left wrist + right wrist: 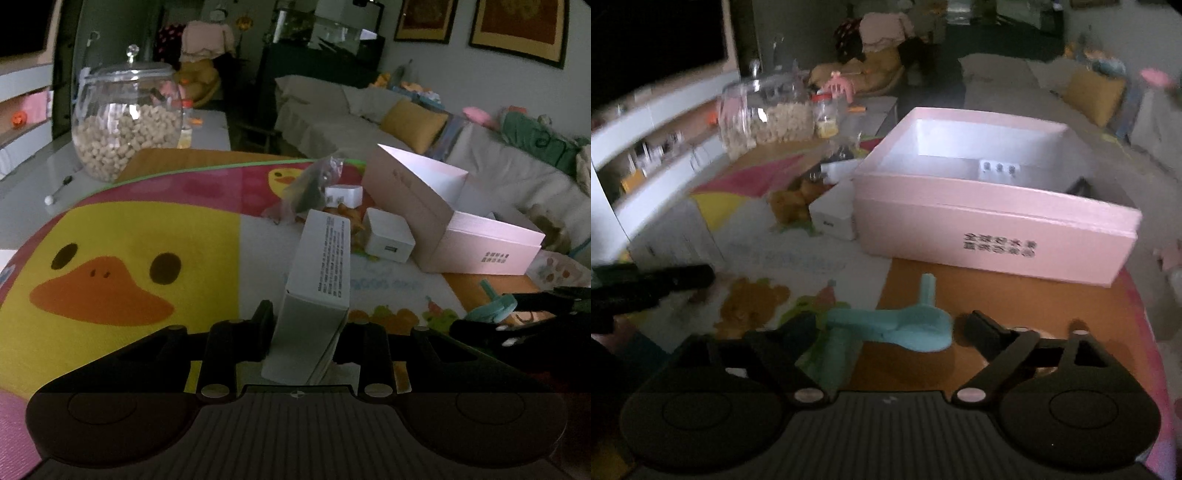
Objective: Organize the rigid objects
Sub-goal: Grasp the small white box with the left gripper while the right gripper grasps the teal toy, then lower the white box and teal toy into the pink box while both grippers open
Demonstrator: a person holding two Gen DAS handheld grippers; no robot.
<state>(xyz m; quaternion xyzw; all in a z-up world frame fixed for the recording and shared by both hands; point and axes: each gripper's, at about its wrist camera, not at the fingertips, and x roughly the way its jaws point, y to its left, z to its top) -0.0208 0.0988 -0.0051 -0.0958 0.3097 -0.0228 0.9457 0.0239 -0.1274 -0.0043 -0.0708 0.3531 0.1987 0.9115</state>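
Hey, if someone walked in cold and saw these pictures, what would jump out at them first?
Probably the big yellow duck face on the play mat, then the white carton clamped upright in the left gripper. Next, the open pink box ahead of the right gripper, whose jaws stand wide around a teal plastic piece.

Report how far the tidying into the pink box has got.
Done: one white item already lies inside the pink box.

In hand: the left gripper is clamped on a white carton. The right gripper is open around a teal plastic piece, not gripping it.

Left: a white cube charger, a white plug, a clear bag and that teal piece are outside the box.
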